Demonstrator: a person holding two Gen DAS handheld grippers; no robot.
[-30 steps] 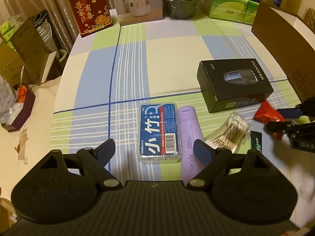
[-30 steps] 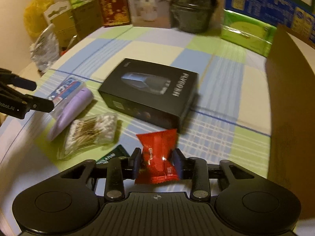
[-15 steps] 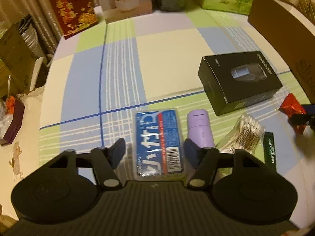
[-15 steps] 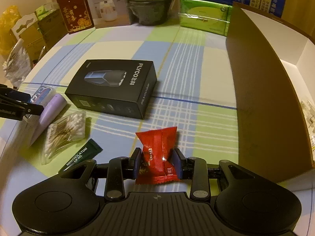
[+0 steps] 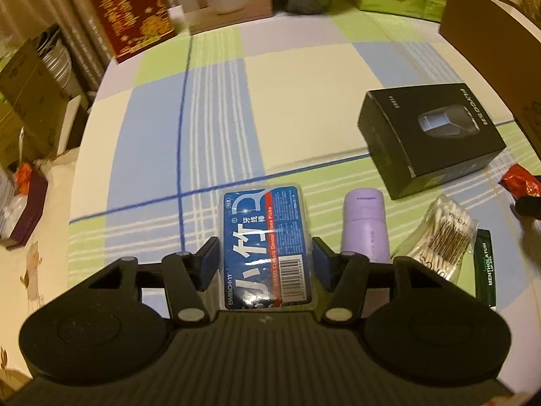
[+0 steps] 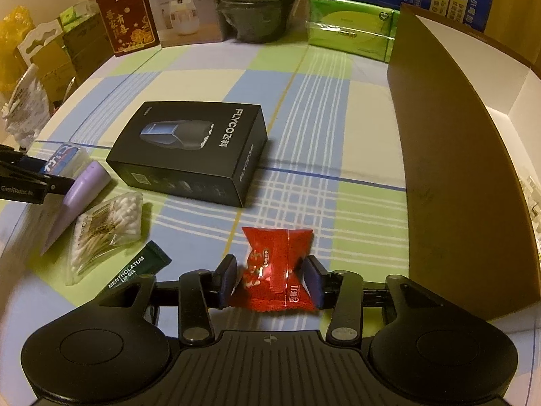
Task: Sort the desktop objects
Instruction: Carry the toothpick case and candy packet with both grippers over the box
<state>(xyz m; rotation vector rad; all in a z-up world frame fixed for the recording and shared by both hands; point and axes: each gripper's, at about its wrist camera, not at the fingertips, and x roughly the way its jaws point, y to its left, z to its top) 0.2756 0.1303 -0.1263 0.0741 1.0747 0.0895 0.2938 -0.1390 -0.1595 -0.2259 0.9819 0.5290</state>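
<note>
Table [image 6: 189, 77], covered in a checked blue, green and cream cloth: carrying every item below.

Cardboard box [image 6: 449, 176], brown outside and white inside: standing open along the table's right edge.

Black shaver box [image 6: 189, 150], marked FLYCO: lying flat near the middle of the table, well apart from the cardboard box.

Right gripper [image 6: 268, 279]: hovering over the near edge of the table, jaws narrowed onto a red snack packet [image 6: 275, 275], both blue pads pressing into its sides. The packet is sitting between the shaver box and the near edge, short of the cardboard box.

Left gripper [image 5: 265, 262]: reaching in at the near left part of the table, jaws spread to the width of a dental floss pick case [image 5: 265, 247], one pad just beside each long side. Whether the pads are actually touching it, cannot tell. The case is lying flat on the cloth, blue label up.

Lilac cylinder [image 5: 364, 226]: lying just to the right of the floss case, its length running toward the near edge.

Cotton swab bag [image 6: 106, 233]: lying between the lilac cylinder and the green tube.

Mentholatum lip gel tube [image 6: 138, 269], dark green: lying nearest the near edge, just beside the swab bag.
</note>
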